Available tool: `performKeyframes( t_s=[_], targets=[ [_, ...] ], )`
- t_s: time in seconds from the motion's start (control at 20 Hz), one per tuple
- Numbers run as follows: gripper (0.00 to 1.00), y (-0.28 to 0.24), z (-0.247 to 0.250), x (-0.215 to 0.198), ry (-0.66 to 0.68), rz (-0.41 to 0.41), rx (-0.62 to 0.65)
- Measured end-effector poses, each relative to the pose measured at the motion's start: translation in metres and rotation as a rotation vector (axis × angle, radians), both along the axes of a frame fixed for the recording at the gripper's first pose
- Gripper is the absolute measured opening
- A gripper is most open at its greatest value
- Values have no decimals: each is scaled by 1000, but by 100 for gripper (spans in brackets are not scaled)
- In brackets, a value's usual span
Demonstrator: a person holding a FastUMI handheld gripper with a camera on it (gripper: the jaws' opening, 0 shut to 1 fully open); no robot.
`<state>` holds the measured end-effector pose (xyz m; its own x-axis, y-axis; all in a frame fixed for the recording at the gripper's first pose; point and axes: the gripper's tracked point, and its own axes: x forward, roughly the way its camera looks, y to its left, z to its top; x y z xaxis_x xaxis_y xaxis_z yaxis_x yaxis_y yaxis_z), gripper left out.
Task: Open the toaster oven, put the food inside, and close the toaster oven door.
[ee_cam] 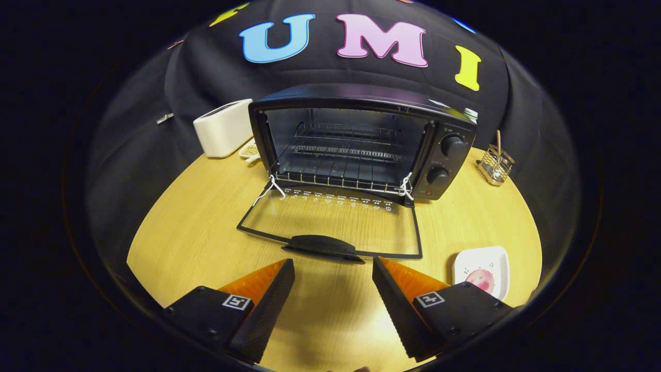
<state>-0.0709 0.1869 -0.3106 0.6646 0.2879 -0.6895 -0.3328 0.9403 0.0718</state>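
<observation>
Round wooden table (196, 232), black cloth wall behind. At far left edge: white box-shaped appliance (223, 128), looks like a pop-up toaster, standing upright; just beside it, toward the oven, small white dish (250, 151) with something pale and grainy, partly hidden by oven's left side. Centre back: black toaster oven (361, 142), door (330, 225) swung fully down and lying flat on table, glass pane see-through, dark handle (321, 244) at its near edge. Wire rack (343, 173) inside, cavity otherwise bare; white cords tied at both lower front corners of the opening. Two knobs (453, 145) stacked on right panel, small red dot below them. Far right edge: metal wire holder (496, 164) with a thin stick upright in it, well apart from oven. Near right edge: white square plate (483, 261) with pink round food (481, 280), just beyond right finger, partly covered by it. Gripper (333, 269) fingers spread wide, nothing between them, tips just short of door handle, not touching it.
</observation>
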Motion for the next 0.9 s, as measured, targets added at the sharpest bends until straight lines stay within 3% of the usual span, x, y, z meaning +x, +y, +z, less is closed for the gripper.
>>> performKeyframes(
  t_s=[0.5, 0.9],
  targets=[
    [99, -120, 54, -13, 106, 41, 45],
    [99, -247, -8, 0, 326, -12, -21]
  ],
)
